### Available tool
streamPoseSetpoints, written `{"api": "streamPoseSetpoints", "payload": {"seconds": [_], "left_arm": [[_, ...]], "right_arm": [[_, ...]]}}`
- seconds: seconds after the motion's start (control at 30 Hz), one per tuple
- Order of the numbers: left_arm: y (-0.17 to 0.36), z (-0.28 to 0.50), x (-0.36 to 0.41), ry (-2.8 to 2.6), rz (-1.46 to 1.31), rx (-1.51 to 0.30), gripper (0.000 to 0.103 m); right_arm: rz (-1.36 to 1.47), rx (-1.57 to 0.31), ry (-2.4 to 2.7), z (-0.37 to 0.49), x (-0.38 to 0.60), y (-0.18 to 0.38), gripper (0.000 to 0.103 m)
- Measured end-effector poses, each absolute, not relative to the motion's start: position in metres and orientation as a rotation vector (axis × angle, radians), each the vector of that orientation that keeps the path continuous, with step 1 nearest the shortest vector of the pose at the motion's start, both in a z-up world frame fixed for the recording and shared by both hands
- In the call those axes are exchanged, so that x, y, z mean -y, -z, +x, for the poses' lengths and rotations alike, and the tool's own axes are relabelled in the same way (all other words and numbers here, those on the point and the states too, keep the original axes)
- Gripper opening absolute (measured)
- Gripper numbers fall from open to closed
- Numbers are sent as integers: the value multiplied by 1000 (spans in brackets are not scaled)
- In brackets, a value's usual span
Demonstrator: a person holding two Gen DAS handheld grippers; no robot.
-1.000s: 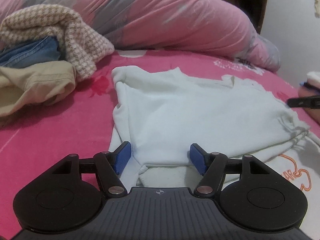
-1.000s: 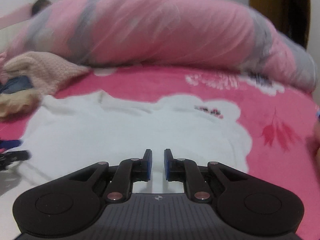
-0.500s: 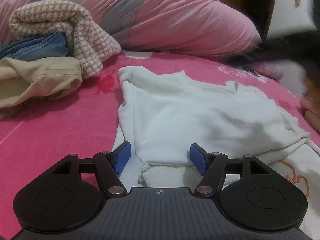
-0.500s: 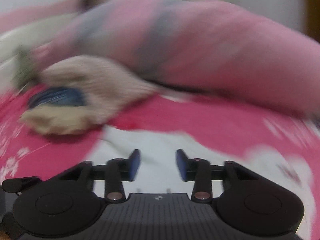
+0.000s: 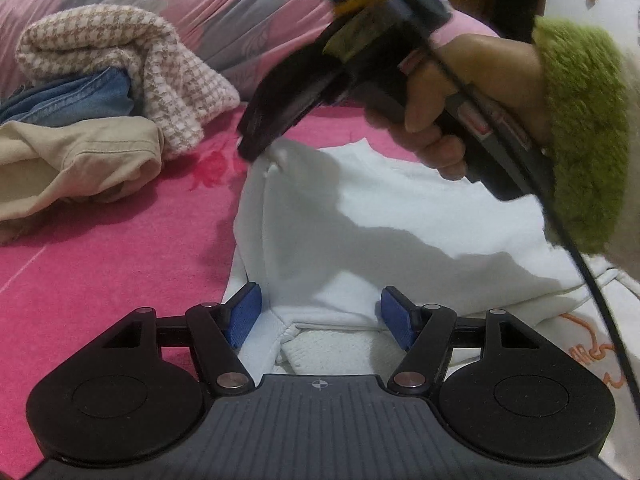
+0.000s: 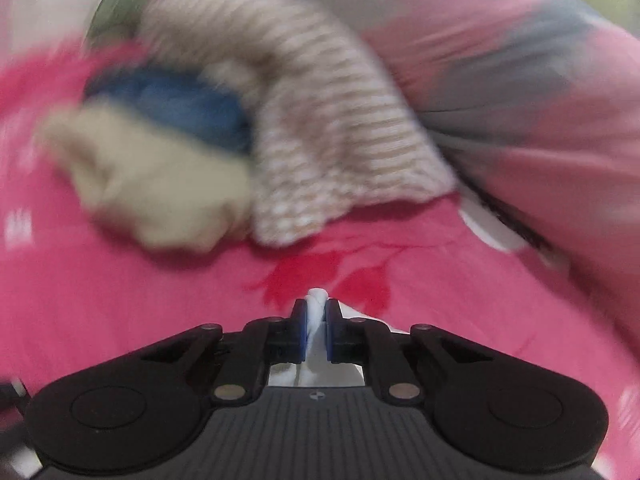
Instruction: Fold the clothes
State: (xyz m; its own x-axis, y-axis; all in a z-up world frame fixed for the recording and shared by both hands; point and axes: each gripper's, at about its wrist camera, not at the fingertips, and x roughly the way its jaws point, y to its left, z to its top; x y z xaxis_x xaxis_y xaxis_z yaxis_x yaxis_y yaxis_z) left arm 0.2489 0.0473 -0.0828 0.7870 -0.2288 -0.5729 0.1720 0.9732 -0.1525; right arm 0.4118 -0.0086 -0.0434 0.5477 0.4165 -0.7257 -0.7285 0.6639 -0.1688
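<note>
Swung across, right gripper (image 6: 316, 330) now pinching white top (image 5: 360, 220) far corner; left gripper (image 5: 320, 316) agape. Thin bite, may slip.

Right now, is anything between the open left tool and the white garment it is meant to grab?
Nothing visible. The left tool is open with the near edge of the white garment lying between its pads. The right tool is shut on the garment's far corner, beyond that edge and out of the way.

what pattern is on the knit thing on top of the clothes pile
A beige and white houndstooth check on the knit garment, sharpest in the left wrist view.
</note>
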Motion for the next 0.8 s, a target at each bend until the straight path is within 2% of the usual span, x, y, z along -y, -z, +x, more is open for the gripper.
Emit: {"api": "streamPoseSetpoints", "payload": {"seconds": [0.13,0.3,0.33,0.37,0.4,0.63,0.8], "left_arm": [[82,249,-47,215,-90,-628,67],[82,249,-47,216,-95,-630,67],[82,249,-48,216,-96,-630,67],[82,250,-48,216,-98,-631,67],[81,249,-48,217,-99,-631,67],[72,244,-59,227,-174,-616,67],[50,231,-76,181,-223,-552,67]], "right_arm": [[-154,-750,-657,429,43,40,8],[48,-757,-571,449,58,50,7],[58,-755,-563,454,56,54,7],[56,-744,-550,456,54,57,1],[60,-727,-531,459,53,59,0],[221,-640,-467,464,81,40,0],[142,-668,-560,431,89,9,2]]}}
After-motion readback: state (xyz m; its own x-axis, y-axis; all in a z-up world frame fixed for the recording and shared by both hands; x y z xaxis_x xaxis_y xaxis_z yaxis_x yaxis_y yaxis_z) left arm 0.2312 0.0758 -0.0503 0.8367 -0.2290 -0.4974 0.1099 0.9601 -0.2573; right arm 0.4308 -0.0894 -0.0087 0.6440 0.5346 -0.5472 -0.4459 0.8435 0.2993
